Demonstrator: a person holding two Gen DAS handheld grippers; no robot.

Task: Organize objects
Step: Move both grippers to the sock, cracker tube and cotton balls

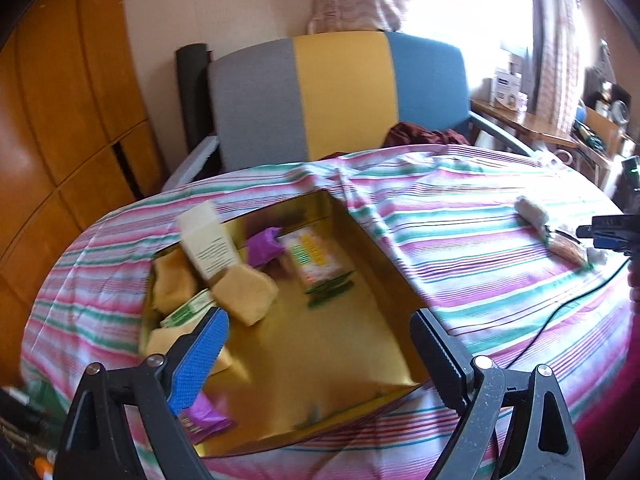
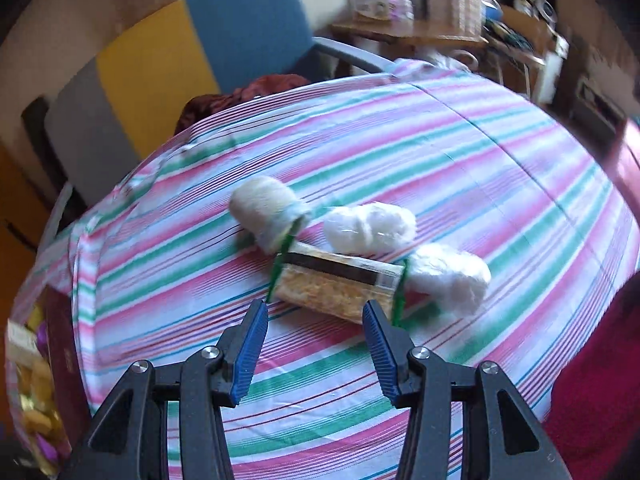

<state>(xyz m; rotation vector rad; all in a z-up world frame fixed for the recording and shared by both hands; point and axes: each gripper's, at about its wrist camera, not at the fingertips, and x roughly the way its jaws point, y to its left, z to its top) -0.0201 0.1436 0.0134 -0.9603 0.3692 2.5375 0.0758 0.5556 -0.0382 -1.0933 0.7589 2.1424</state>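
Because the shallow gold-lined cardboard box (image 1: 320,344) serves as the collecting place for this tidying job, the left gripper (image 1: 320,320) hangs right over its near half with its jaws spread wide and nothing between them, seemingly free to reach in or to steady the box. Just past its blue-padded finger lie the things already gathered: pale yellow sponge-like blocks (image 1: 244,292), a green-and-white printed carton (image 1: 188,312), a cream rectangular carton (image 1: 208,244) leaning upright among them, a crumpled purple wrapper (image 1: 262,246) and a printed snack packet with green edges (image 1: 316,260), all crowded toward the box's left and far side, so the near right floor stays bare for more. The right gripper (image 2: 316,316) is also parted wide and empty, its blue pads lined up either side of a clear-wrapped cracker packet with a dark stripe and green sealed ends (image 2: 340,284), which lies flat on the pink, green and white striped cloth (image 2: 440,152) just ahead of the fingertips; I judge this the next item to be picked up, though the jaws do not yet touch it. Touching or nearly touching that packet are a cream roll of fibre with a grey end (image 2: 268,208) and two white cotton-like bundles in clear film (image 2: 370,226), loose things still waiting outside the box. Beyond the table stands a grey, yellow and blue upholstered chair (image 1: 340,92) with a dark red cloth on its seat.
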